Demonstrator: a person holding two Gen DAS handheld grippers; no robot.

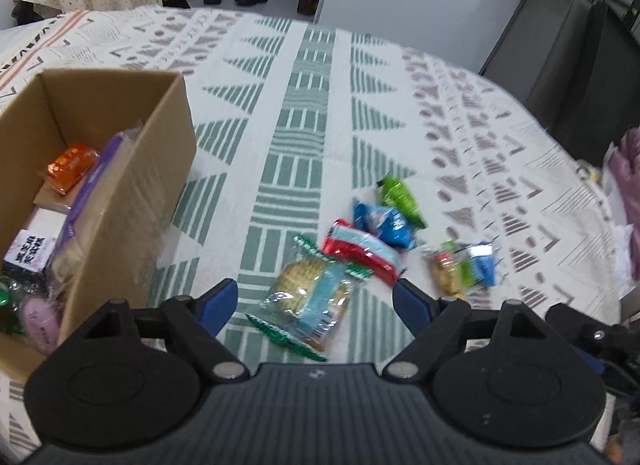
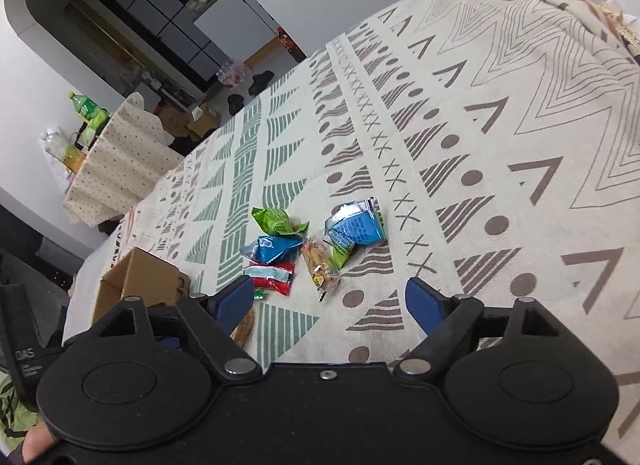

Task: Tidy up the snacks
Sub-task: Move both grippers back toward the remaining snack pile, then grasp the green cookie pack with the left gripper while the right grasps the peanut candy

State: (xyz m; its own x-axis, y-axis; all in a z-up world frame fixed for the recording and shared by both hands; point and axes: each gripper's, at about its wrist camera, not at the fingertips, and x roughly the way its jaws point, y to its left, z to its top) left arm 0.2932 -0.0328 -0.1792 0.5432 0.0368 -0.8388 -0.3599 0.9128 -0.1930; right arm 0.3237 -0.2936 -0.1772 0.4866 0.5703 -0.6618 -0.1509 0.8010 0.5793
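1. Two views cover one patterned cloth surface (image 1: 304, 113). From the left wrist, the left gripper (image 1: 314, 303) hangs over a clear cracker packet (image 1: 306, 297) with green ends; its blue fingers (image 1: 222, 299) are spread wide, one on each side of the packet, gripping nothing.
2. Just beyond the crackers lie a red packet (image 1: 362, 251), a blue packet (image 1: 384, 225) and a green packet (image 1: 400, 195), overlapping in a loose row. A clear bag of biscuits (image 1: 446, 271) and a blue-and-green packet (image 1: 480, 263) sit just to their right.
3. Only this view looks into the cardboard box (image 1: 132, 201) at the left edge. Inside it are an orange packet (image 1: 72, 167), a tall purple packet (image 1: 86, 201) leaning on the near wall, a white-and-black box (image 1: 30, 257), a pink packet (image 1: 38, 317) and a green wrapper (image 1: 8, 305) at the frame's edge.
4. From the right wrist, the right gripper (image 2: 332, 303) is held above bare cloth surface (image 2: 500, 113), its fingers (image 2: 426, 303) also wide apart and empty.
5. Here the same snacks lie ahead of the fingers: green packet (image 2: 276, 221), blue packet (image 2: 270, 247), red packet (image 2: 272, 279), bag of biscuits (image 2: 320, 267) and blue-and-green packet (image 2: 356, 227).
6. The cardboard box (image 2: 140, 281) shows only its outside at lower left; its contents are hidden. The cracker packet (image 2: 244, 327) is mostly hidden behind the left finger.
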